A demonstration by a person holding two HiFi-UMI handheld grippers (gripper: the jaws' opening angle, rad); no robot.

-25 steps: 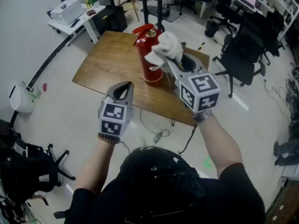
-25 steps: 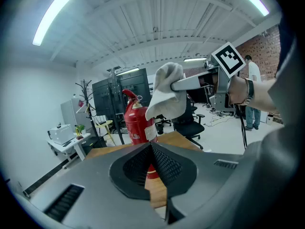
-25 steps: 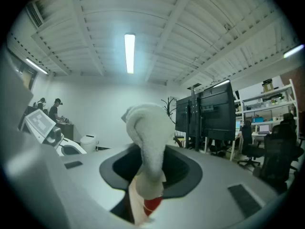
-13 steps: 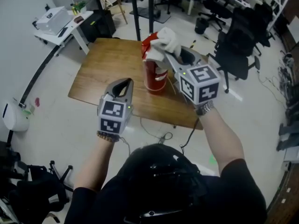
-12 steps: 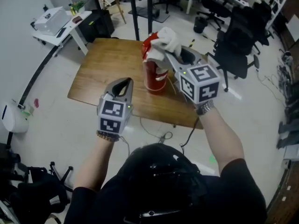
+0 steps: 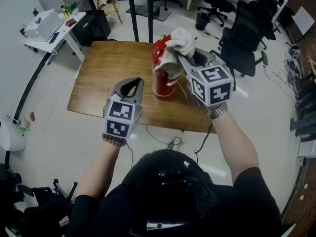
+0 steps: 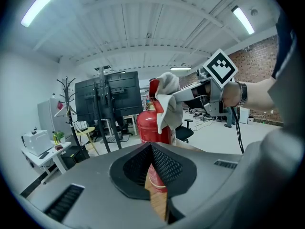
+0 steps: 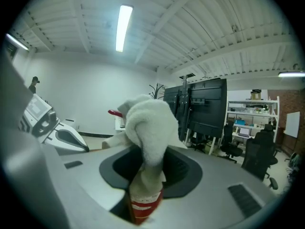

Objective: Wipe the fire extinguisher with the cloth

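Note:
A red fire extinguisher [image 6: 159, 80] stands upright on a wooden table [image 6: 101, 85]. My right gripper [image 6: 179, 57] is shut on a white cloth [image 6: 178, 42] and holds it against the extinguisher's top and upper right side. In the right gripper view the cloth [image 8: 147, 125] bulges out between the jaws, with the red body [image 8: 142, 208] below it. My left gripper [image 6: 133, 82] hovers shut and empty over the table's near edge, left of the extinguisher. The left gripper view shows the extinguisher [image 7: 151, 125], the cloth [image 7: 168, 101] and the right gripper beyond my own jaws.
Black office chairs [image 6: 243, 46] stand right of the table. A white desk [image 6: 48, 27] with a box sits at the far left. Black stand poles [image 6: 149, 11] rise behind the table. A cable [image 6: 174, 142] lies on the floor near the table's front edge.
The right gripper has kept the cloth on the extinguisher's top, shifting it slightly to the right side. The left gripper has barely moved. The head view has drifted.

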